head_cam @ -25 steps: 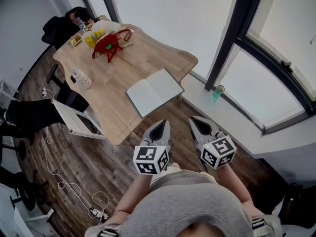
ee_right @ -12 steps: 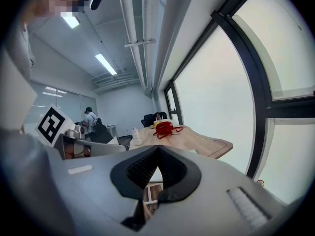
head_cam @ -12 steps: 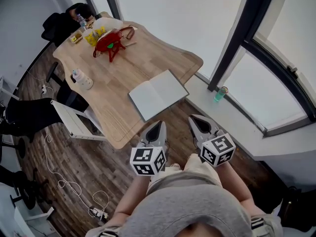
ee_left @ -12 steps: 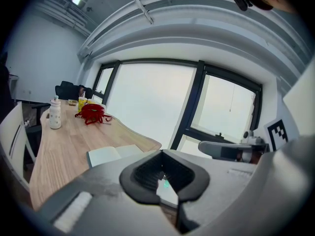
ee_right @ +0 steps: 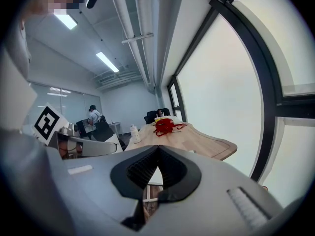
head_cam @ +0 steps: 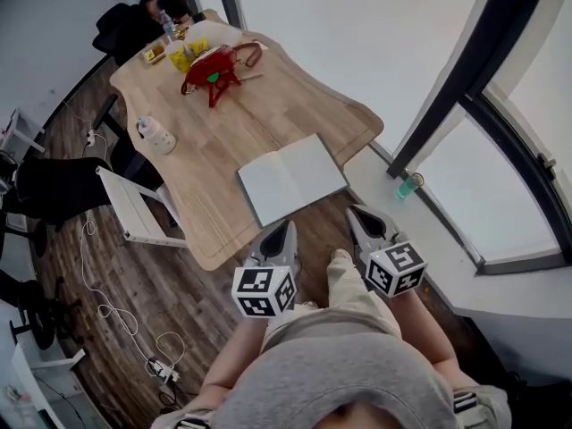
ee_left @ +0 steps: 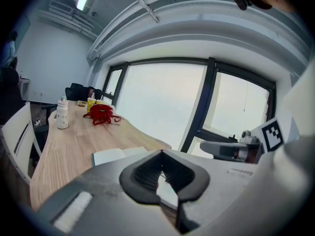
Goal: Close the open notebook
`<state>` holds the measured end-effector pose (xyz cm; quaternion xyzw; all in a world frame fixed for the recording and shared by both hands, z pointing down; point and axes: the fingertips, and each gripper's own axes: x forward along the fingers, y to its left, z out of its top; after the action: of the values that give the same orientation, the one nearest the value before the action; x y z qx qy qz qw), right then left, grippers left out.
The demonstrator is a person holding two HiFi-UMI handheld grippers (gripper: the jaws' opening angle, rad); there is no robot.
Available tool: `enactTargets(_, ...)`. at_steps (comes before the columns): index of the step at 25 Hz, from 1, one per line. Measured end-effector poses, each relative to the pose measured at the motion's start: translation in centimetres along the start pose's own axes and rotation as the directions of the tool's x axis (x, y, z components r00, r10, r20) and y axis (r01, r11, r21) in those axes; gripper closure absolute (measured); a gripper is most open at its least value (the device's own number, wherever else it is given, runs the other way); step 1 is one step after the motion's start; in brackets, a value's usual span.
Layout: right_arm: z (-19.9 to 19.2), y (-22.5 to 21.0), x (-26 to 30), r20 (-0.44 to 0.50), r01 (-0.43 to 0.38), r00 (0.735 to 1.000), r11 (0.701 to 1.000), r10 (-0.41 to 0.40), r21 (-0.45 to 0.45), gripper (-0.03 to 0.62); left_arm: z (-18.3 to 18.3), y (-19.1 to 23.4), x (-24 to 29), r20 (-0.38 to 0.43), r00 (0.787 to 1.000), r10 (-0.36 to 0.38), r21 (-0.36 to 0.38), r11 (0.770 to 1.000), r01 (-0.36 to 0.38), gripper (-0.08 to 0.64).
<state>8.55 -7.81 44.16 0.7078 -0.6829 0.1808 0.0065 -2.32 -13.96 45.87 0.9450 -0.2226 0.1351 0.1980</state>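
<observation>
The open notebook point(head_cam: 291, 179) lies flat with white pages up, near the front right corner of the wooden table point(head_cam: 214, 141). In the left gripper view the notebook point(ee_left: 115, 155) shows just beyond the jaws. Both grippers hover over the floor short of the table's near edge and touch nothing. My left gripper point(head_cam: 284, 229) points at the notebook's near edge, jaws together and empty point(ee_left: 161, 153). To its right, my right gripper point(head_cam: 359, 214) is also shut and empty point(ee_right: 158, 148).
A red bag point(head_cam: 214, 68), a white bottle point(head_cam: 158, 135) and yellow items sit farther back on the table. A white chair point(head_cam: 134, 208) stands at the table's left side. A green cup point(head_cam: 407, 186) is on the window ledge. A person point(head_cam: 143, 21) sits at the far end.
Both grippers have come forward toward the table's near edge, and the notebook now lies closer to their tips. The jaws of both have stayed together.
</observation>
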Motion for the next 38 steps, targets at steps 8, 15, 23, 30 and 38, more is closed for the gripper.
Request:
enactTargets(8,1.1,-4.7,3.1,-0.058,-0.102,0.993,0.995,0.101,-0.021,0.591,1.8,-0.2,4.1,0.032,0.994,0.108,-0.046,0.993,-0.107,0.555)
enactTargets(15,1.8,-7.8,5.8,-0.105,-0.190,0.978,0.980,0.182,-0.065,0.591,2.6,-0.2,6.8,0.059,0.978,0.202,-0.096,0.976,-0.196,0.555)
enactTargets(23,0.7,-9.9,8.0,-0.166,-0.276,0.952,0.957,0.258,-0.092,0.591,2.5,-0.1,8.8,0.082,0.954,0.290,-0.148,0.950,-0.276,0.555)
enactTargets(30,-1.9,-11.5,9.5,-0.224,-0.307,0.934,0.946,0.278,-0.103,0.591,1.0,0.5,9.0,0.061,0.932,0.358,-0.184,0.922,-0.342,0.555)
enactTargets(38,-6.6,-13.1,11.8,-0.322,-0.350,0.897,0.931,0.302,-0.101,0.591,-0.6,0.9,8.9,0.036,0.910,0.413,-0.214,0.893,-0.397,0.555)
